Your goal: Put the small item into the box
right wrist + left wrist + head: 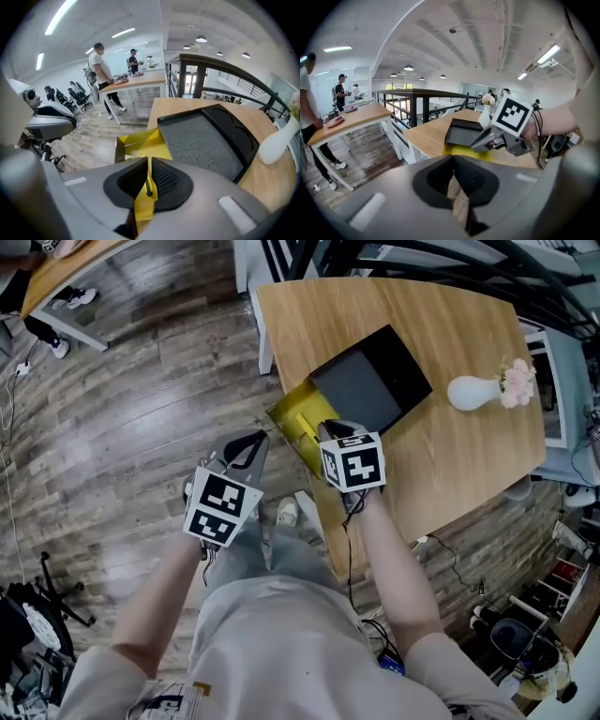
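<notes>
Right gripper (149, 180) pinches the yellow box (140, 145) by its flap, held edge-on, lengthwise along the jaws. Left gripper (455, 180) jaws pressed together, empty.

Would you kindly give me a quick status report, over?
Right gripper shut on flap of yellow box. Left gripper off the table, jaws nearly together, hold unclear. Black tray beside box.

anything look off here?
Yes: the yellow box juts past the table edge, partly over the floor. The right gripper is shut on its flap, so it may be held rather than resting. The black tray lies askew against it.
</notes>
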Demonstrator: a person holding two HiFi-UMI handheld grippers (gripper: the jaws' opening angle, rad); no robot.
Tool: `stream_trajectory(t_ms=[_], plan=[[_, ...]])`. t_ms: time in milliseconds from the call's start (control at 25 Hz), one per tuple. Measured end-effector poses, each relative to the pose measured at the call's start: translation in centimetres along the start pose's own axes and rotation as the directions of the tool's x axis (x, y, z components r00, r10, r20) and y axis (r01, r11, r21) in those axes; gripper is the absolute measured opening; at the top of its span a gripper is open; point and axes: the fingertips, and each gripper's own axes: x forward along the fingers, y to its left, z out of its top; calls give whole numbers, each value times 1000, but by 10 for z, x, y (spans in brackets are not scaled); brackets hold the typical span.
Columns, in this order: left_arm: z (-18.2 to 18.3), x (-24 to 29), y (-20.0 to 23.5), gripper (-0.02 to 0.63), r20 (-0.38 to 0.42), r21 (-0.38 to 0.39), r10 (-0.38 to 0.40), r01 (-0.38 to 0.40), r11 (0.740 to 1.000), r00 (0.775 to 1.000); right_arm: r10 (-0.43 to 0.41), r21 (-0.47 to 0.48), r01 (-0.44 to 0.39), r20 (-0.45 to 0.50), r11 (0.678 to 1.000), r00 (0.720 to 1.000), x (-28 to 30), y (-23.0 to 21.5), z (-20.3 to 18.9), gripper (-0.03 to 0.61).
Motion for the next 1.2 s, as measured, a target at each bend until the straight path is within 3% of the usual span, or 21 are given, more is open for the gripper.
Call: stream_trajectory(t_ms=[240, 560, 640, 840, 1040, 1200], plan=[[43, -35, 0, 3, 87, 21, 53, -55, 998, 995, -34, -6, 36, 172, 999, 985, -67, 1, 30, 5], [104, -92, -14, 3, 224, 71, 115, -134, 988, 968, -65, -13, 76, 391, 997, 918, -172, 8, 62, 0], [125, -111, -19, 3, 286, 86, 131, -161, 983, 949, -69, -11, 83, 453, 996, 889, -202, 11, 70, 0], [172, -170, -47, 3, 462, 106, 150, -222, 969, 874, -72, -51, 131, 616, 990, 784, -285, 25, 81, 0], [189, -207, -78, 3, 504, 126, 137, -230, 965, 852, -47, -65, 137, 724, 988, 688, -352, 46, 82, 0], [193, -226, -93, 3, 557, 135, 146, -262, 955, 817, -36, -69, 139, 771, 988, 635, -385, 59, 76, 2]])
